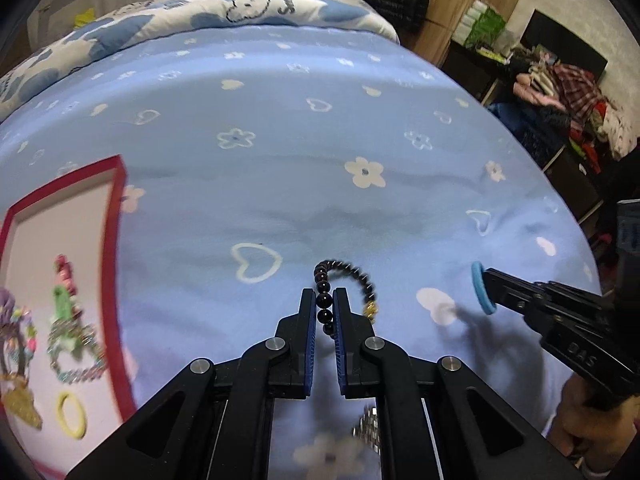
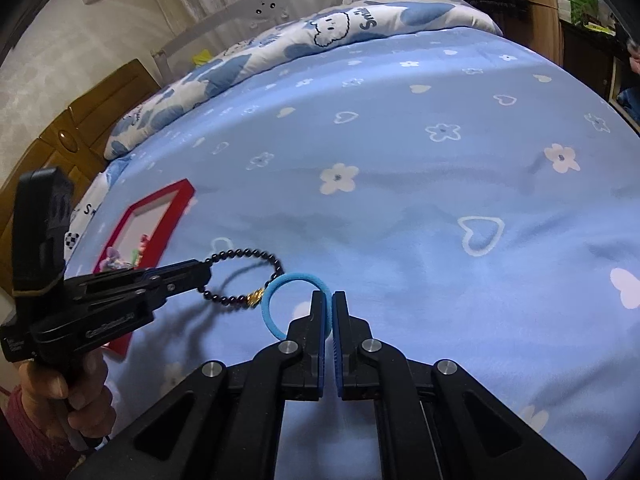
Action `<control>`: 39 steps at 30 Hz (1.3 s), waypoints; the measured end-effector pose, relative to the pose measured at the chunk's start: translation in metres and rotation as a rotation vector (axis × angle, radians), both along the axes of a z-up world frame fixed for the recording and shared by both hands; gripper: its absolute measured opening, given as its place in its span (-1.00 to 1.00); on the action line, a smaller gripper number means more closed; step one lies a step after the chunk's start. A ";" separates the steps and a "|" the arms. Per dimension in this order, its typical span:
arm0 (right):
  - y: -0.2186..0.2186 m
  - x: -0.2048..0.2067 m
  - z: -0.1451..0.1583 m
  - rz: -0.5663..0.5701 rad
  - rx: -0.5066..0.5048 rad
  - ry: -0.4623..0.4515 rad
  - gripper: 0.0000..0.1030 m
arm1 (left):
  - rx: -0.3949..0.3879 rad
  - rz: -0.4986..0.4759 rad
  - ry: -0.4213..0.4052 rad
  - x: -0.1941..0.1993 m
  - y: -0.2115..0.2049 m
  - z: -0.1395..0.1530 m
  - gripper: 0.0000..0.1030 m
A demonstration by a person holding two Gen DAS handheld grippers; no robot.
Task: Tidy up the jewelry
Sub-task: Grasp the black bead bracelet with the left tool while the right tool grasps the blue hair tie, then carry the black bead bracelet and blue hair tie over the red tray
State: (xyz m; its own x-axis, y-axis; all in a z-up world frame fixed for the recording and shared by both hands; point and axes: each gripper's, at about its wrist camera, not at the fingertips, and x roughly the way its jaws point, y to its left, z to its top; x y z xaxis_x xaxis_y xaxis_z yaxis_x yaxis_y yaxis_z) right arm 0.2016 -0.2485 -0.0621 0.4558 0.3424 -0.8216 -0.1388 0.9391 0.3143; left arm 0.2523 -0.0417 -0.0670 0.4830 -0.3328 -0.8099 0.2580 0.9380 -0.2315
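My left gripper (image 1: 324, 300) is shut on a black bead bracelet (image 1: 352, 276) with a gold charm, held above the blue bedsheet; it also shows in the right wrist view (image 2: 240, 276) with the left gripper (image 2: 206, 274) on it. My right gripper (image 2: 329, 300) is shut on a blue hair tie (image 2: 276, 304), seen edge-on in the left wrist view (image 1: 482, 288) with the right gripper (image 1: 490, 286) behind it. A red-rimmed tray (image 1: 114, 240) at my left holds several jewelry pieces and a yellow hair tie (image 1: 70, 414); it shows in the right wrist view (image 2: 168, 220).
The blue flowered bedsheet (image 1: 320, 140) covers the bed. A folded quilt (image 1: 200, 12) lies along the far edge. A silver piece (image 1: 366, 426) lies on the sheet under my left gripper. Cluttered shelves (image 1: 560, 100) stand at the right.
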 end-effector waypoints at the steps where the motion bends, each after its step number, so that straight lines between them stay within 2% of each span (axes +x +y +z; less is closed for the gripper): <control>1: 0.003 -0.001 0.002 0.004 0.005 -0.003 -0.95 | -0.007 0.005 -0.010 -0.008 0.007 0.007 -0.87; 21: 0.076 -0.019 0.026 0.140 0.103 -0.037 -0.95 | -0.073 0.144 -0.126 -0.110 0.107 0.075 -0.87; 39: 0.163 -0.022 0.030 0.293 0.173 -0.022 -0.95 | -0.080 0.336 -0.122 -0.148 0.201 0.078 -0.87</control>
State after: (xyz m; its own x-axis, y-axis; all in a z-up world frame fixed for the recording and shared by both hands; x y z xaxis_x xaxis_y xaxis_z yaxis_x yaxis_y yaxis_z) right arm 0.1794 -0.0859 -0.0320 0.3343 0.5952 -0.7308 -0.4036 0.7911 0.4597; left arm 0.1044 0.1595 0.0105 0.6672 -0.1993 -0.7177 -0.0310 0.9553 -0.2941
